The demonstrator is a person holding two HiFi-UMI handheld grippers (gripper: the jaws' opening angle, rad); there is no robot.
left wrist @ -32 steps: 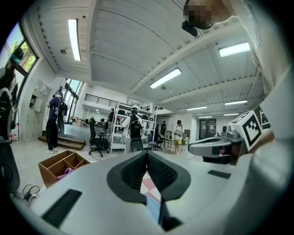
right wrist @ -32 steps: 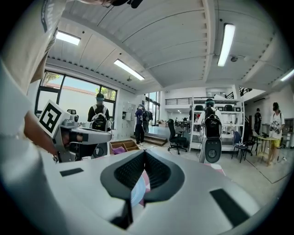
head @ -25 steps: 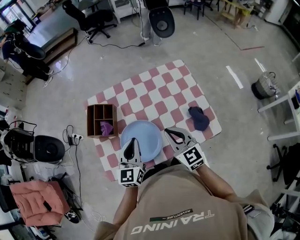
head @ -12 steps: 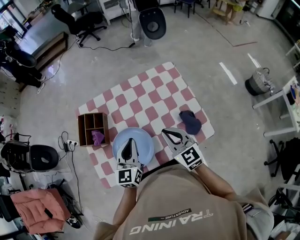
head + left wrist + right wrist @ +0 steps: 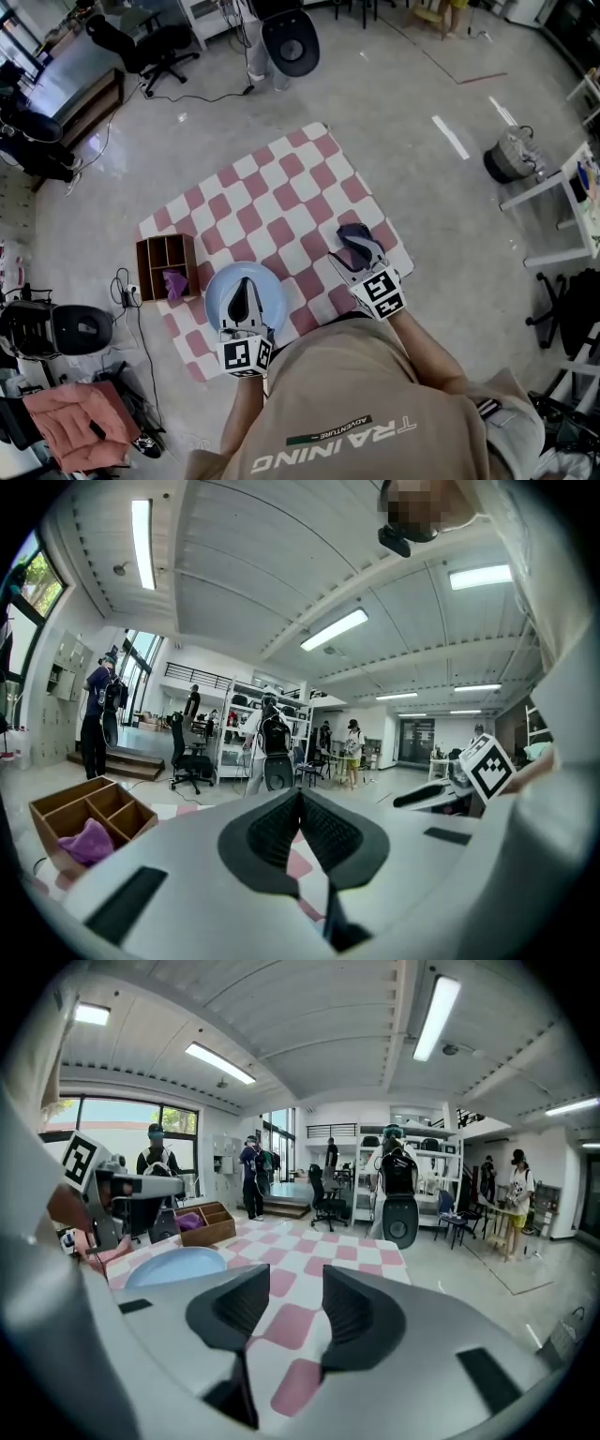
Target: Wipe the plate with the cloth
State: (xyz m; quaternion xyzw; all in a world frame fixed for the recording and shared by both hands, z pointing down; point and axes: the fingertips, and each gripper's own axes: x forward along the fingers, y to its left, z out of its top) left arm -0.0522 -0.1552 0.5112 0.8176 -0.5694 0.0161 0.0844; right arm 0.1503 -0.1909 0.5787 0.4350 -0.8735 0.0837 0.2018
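No wiping yet
The left gripper (image 5: 244, 284) is pressed together over the blue plate (image 5: 216, 289) at the mat's (image 5: 272, 202) near-left edge; right gripper (image 5: 361, 251) has just been opening, jaws spread with only mat between, above the dark cloth (image 5: 349, 229) by the right edge.

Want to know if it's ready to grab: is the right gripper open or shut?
Open: on the right gripper the jaws have just been opening and stand apart, only checkered mat showing between them.
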